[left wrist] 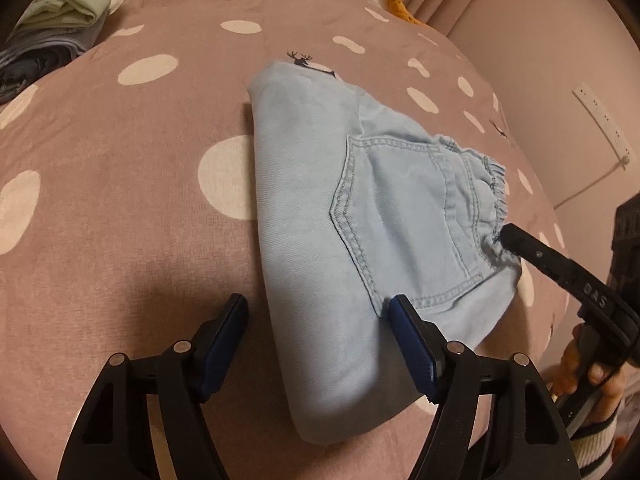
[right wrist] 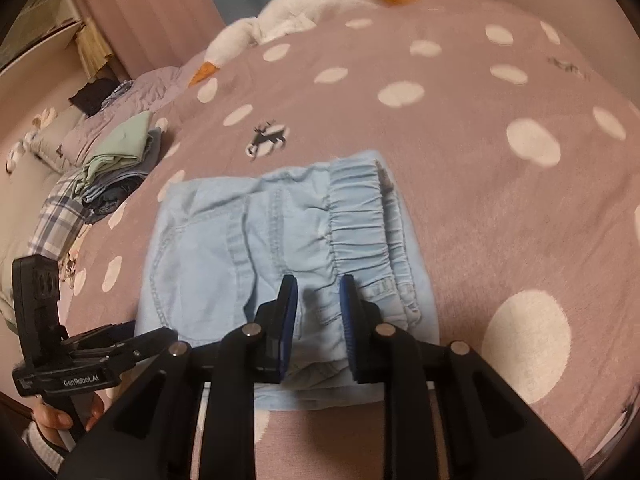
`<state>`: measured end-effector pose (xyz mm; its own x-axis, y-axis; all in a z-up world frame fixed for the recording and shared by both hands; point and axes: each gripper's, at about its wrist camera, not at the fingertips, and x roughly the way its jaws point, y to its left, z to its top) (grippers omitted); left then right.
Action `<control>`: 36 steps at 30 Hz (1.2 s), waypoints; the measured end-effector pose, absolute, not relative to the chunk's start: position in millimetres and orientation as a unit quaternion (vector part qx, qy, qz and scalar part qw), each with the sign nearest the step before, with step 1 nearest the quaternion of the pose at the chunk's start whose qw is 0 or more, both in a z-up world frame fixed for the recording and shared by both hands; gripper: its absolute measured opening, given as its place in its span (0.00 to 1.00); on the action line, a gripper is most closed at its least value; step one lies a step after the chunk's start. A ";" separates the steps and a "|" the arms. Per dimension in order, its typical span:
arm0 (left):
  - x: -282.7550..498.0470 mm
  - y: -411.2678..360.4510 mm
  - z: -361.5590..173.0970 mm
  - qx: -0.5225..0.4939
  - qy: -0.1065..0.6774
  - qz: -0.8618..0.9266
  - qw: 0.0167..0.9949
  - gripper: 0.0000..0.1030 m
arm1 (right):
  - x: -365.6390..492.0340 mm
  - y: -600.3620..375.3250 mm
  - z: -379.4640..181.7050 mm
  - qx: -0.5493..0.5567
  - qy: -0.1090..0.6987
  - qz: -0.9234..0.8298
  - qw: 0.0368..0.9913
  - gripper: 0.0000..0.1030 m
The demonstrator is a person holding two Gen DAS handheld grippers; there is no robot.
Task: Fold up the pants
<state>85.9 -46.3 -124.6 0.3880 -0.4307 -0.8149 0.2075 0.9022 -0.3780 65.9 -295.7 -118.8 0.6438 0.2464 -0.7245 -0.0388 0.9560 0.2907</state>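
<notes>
Light blue pants (left wrist: 320,184) lie folded into a compact stack on a pink bedspread (left wrist: 120,200) with white dots, back pocket up and elastic waistband (right wrist: 356,220) to the right. My left gripper (left wrist: 318,300) is open wide at the stack's near edge, one fingertip on the bedspread and the other on the denim below the pocket. My right gripper (right wrist: 318,280) hovers at the waistband with its jaws a narrow gap apart; cloth shows in the gap, but the pads do not visibly press it. From the left wrist, the right gripper (left wrist: 506,234) tip touches the gathered waistband.
A pile of folded clothes (right wrist: 120,160) sits at the bed's far left, also the pile (left wrist: 60,12). A white goose plush (right wrist: 304,8) lies at the far edge. A power strip (left wrist: 604,124) hangs on the wall. A person's hand (left wrist: 592,364) holds the right gripper's handle.
</notes>
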 end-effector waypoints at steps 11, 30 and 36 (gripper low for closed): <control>96.5 -29.8 -100.9 -0.102 0.475 -0.160 0.859 0.72 | 51.5 -224.4 -115.8 0.073 0.401 0.214 0.888 0.25; 130.1 -55.0 -121.8 -0.041 0.483 -0.172 0.858 0.41 | 58.6 -168.7 -150.3 0.000 0.460 0.264 0.848 0.23; 141.1 -48.6 -125.6 -0.074 0.491 -0.179 0.849 0.42 | 58.3 -166.8 -151.4 0.001 0.461 0.267 0.846 0.23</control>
<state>141.1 -48.6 -125.6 0.4540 -0.3765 -0.8075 0.2318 0.9250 -0.3010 58.3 -166.8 -151.4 0.4325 0.4530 -0.7796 -0.4518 0.8571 0.2474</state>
